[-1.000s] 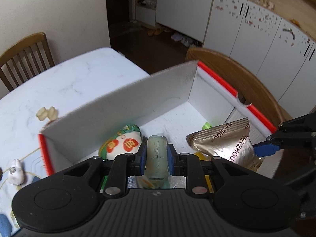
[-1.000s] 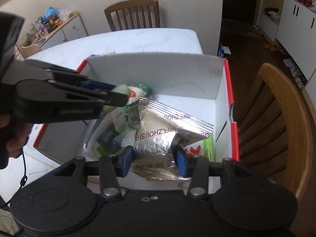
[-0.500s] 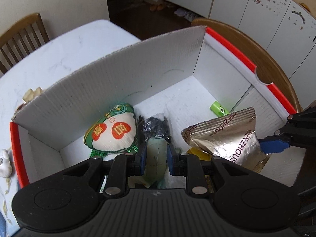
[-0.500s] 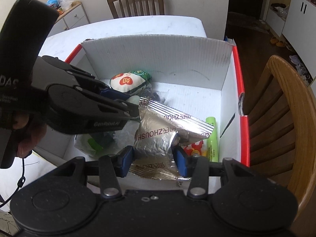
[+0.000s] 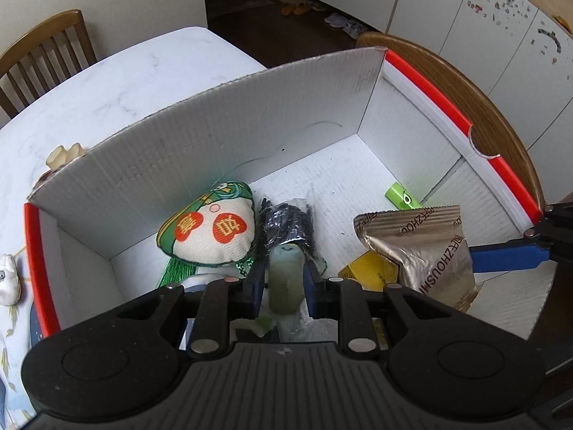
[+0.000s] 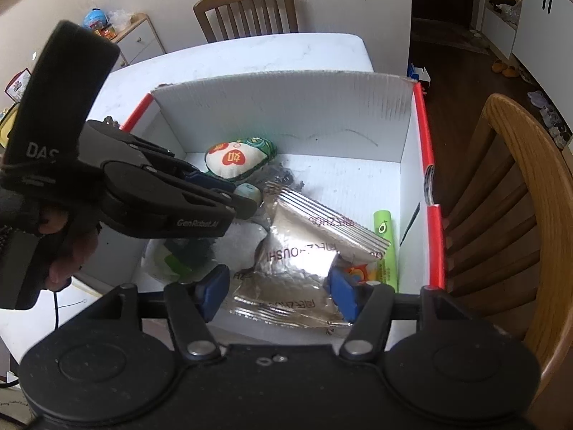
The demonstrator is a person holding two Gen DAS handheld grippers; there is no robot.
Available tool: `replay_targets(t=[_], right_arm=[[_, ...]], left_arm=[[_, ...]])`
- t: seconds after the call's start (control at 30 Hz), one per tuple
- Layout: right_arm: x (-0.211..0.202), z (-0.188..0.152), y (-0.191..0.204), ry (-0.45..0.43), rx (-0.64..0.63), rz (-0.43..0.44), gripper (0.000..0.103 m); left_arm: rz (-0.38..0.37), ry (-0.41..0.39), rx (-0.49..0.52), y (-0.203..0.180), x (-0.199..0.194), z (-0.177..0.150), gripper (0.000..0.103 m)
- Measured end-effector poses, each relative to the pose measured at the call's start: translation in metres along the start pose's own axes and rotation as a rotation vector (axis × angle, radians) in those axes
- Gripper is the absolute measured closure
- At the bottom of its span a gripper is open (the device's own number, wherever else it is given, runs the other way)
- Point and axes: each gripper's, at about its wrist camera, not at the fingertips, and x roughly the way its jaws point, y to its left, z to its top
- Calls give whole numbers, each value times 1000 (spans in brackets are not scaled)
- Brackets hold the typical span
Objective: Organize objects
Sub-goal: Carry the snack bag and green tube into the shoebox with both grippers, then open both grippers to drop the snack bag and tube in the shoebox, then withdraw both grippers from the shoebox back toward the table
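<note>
A white corrugated box [image 5: 215,136] with red rims stands on the table. My left gripper [image 5: 284,276] is shut on a pale green roll [image 5: 284,283] in clear wrap, held low inside the box beside a black bundle [image 5: 288,222]. In the right wrist view the left gripper [image 6: 247,200] reaches in from the left. My right gripper [image 6: 277,290] is opening its jaws. The silver foil packet [image 6: 304,251] lies between the pads, which stand off its sides. One blue finger [image 5: 508,254] of it shows beside the foil packet [image 5: 419,247].
In the box lie an embroidered pouch [image 5: 209,233], a green tube [image 6: 385,247] and a yellow carton [image 5: 369,268]. Wooden chairs [image 6: 508,193] stand right of the box and behind the table [image 5: 125,82]. Small figurines [image 5: 7,283] sit outside the box's left wall.
The right jaws have widened off the foil packet, which now rests in the box. The left gripper has tipped down and sunk a little deeper with its roll.
</note>
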Motion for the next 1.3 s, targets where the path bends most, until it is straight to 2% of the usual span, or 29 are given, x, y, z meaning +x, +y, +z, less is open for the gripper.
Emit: replay_targets(t=[0.17, 0.6, 0.73, 0.83, 0.97, 1.07, 1.13, 1.17, 1.2, 1.23, 1.3], right_arm=[[-18, -3, 0, -28, 7, 14, 37], [-55, -3, 11, -129, 14, 49, 36], [-63, 0, 19, -162, 7, 62, 32], [-68, 3, 27, -183, -1, 69, 32], [-73, 9, 40, -209, -8, 83, 32], [-75, 12, 50, -227, -14, 88, 32], [-76, 14, 57, -236, -18, 93, 32], [-75, 16, 61, -241, -20, 95, 32], [-75, 17, 65, -245, -23, 97, 31], [-75, 18, 69, -250, -25, 100, 29], [-75, 20, 79, -259, -29, 106, 27]], left_arm=[[-5, -41, -19, 3, -18, -6, 81], [2, -195, -60, 12, -89, -30, 81], [5, -229, -86, 20, -111, -39, 80], [27, -251, -103, 27, -125, -46, 79], [92, -284, -108, 34, -143, -55, 78], [104, -300, -132, 45, -153, -62, 78], [107, -308, -146, 53, -160, -67, 72], [108, -313, -154, 57, -163, -70, 64], [112, -322, -161, 61, -166, -73, 50], [121, -335, -166, 65, -170, -76, 45], [138, -358, -169, 72, -178, -82, 42]])
